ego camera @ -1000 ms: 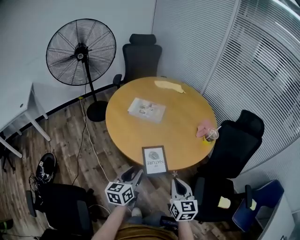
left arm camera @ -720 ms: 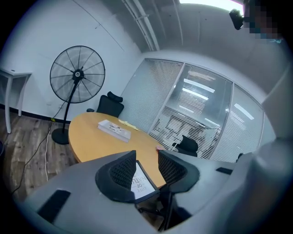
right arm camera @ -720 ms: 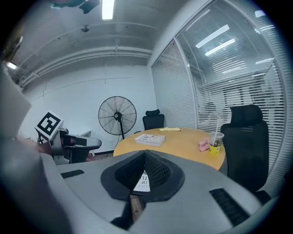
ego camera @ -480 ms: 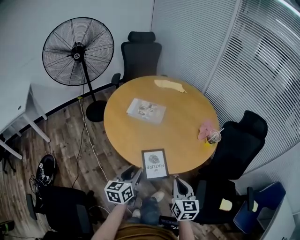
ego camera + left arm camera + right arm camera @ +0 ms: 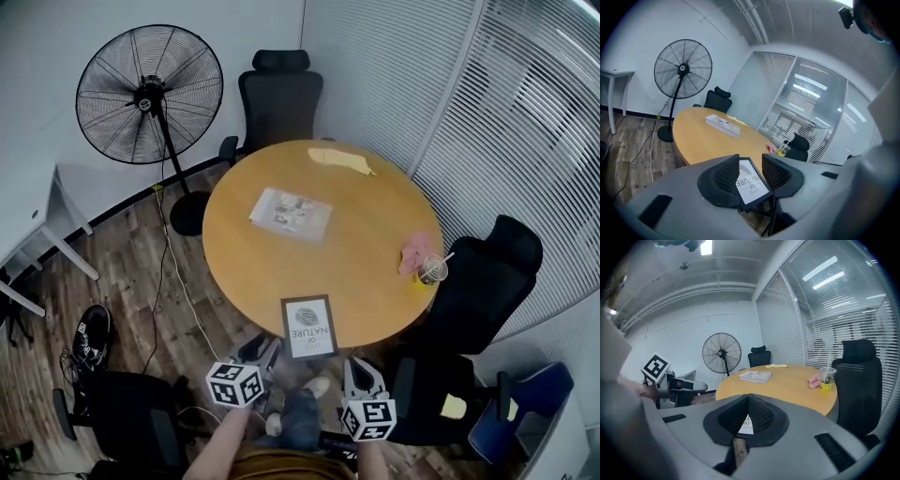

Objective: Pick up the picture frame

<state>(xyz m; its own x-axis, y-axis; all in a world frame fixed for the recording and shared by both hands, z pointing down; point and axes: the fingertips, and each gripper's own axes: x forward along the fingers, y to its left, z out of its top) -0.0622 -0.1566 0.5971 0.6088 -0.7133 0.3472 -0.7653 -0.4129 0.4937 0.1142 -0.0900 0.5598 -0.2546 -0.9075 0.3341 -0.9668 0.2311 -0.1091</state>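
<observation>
— L gripper (image 5: 265, 349) + R gripper (image 5: 359, 367), pose?
— Both low, angled slightly down twd picture frame (image 5: 308, 327), flat at table (image 5: 234, 272) near edge. L jaws apart, empty; R tips together.

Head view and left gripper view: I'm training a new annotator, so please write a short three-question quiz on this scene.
1. True or false: the black-edged rectangular picture frame sits at the edge of the round wooden table nearest the person's grippers.
2. Which stands beside the crumpled pink cloth? A) clear plastic cup with a straw B) black shoe C) yellow cloth
3. What does the left gripper hold?

Key
1. True.
2. A.
3. Nothing: its jaws stand apart, and the frame shows between them, ungripped.
</observation>
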